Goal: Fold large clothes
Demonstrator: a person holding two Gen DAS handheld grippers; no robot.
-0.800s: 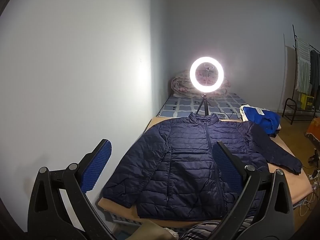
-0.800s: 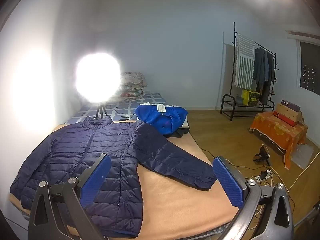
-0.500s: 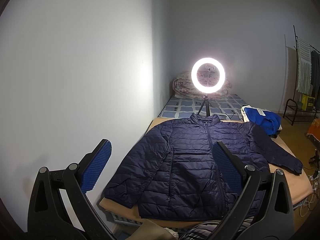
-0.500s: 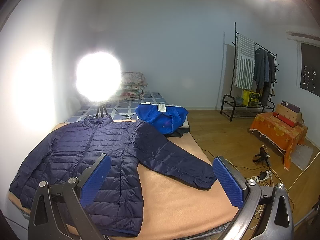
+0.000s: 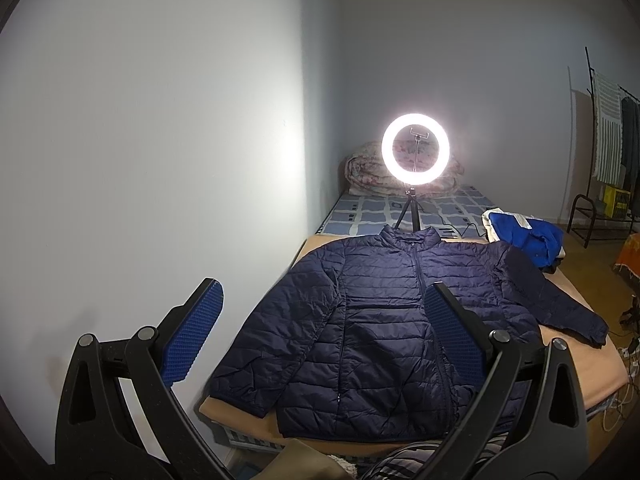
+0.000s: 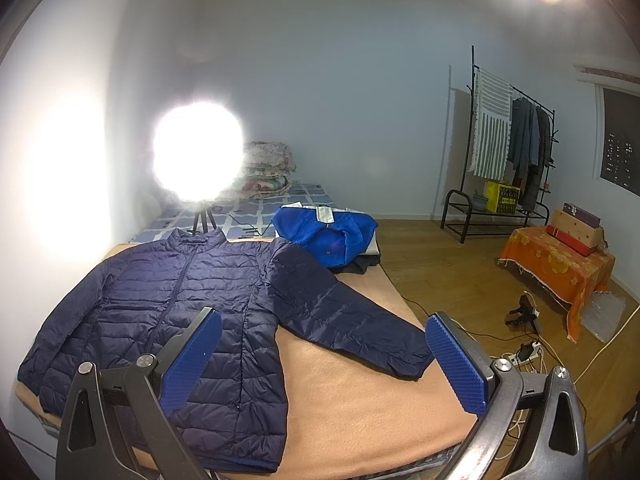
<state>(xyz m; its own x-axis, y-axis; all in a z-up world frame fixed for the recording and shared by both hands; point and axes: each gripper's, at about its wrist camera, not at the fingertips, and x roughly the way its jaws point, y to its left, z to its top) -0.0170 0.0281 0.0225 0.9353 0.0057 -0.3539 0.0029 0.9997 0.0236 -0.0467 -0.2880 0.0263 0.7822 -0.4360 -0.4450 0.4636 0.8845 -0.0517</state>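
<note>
Navy quilted jacket (image 5: 384, 320) spread flat, front up, zip closed, on a tan blanket (image 6: 360, 392) covering the near end of a bed (image 5: 440, 210). Collar toward the far end, hem toward the cameras. One sleeve lying close along the body on the wall side; the other sleeve (image 6: 344, 316) angled out across the blanket, cuff near the bed's open edge.

Left gripper (image 5: 320, 340) held above the hem end, jaws spread wide, nothing between the blue pads (image 5: 192, 340). Not touching the jacket. Right gripper (image 6: 324, 360) likewise released, jaws wide apart, hovering over the bare blanket between the jacket's hem and the outstretched cuff, clear of both.

Just beyond the collar, a lit ring light (image 5: 416, 148) on a small tripod (image 5: 410, 212), standing on the blue checked sheet. Blown out to a white glare in the right wrist view. Behind it, a rolled floral quilt (image 5: 368, 172) against the far wall. Beside the jacket's shoulder, a bright blue garment (image 6: 326, 232) heaped on what looks like a few other folded pieces, hard to make out.

Off the bed, on the wooden floor: a black clothes rack (image 6: 508, 152) with hanging garments, a low table under an orange cloth (image 6: 560, 268), and a power strip (image 6: 524, 354) with cables trailing.
</note>
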